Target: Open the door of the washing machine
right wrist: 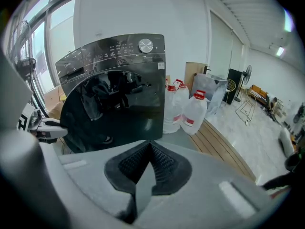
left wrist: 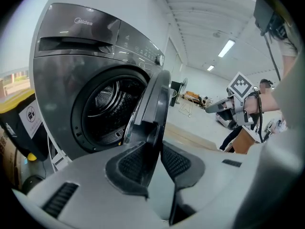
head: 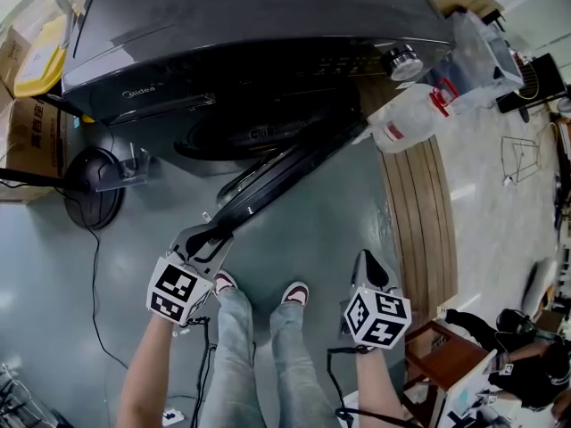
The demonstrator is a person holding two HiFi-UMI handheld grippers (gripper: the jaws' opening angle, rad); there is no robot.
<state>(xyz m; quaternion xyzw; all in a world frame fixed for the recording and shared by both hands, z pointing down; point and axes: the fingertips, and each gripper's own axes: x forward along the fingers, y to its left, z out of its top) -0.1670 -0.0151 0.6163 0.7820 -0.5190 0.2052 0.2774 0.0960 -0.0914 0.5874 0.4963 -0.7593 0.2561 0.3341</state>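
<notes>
The left gripper [left wrist: 153, 152] is clamping the free edge of the door [head: 284, 175], which is standing half open at twelve o'clock off the washing machine [head: 250, 34]. The right gripper [right wrist: 149, 151] is idling at four o'clock, jaws together and empty. Pulling along the hinge's arc with the grip square is looking wisest.

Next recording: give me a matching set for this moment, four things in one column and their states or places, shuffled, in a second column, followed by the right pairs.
Things
1. door
2. left tool
3. right tool
4. water jugs

States or places
A. shut, nothing between its pads
B. standing beside the washing machine
C. swung partly open
D. clamped on the door's edge

Pairs: 1-C; 2-D; 3-A; 4-B
</notes>
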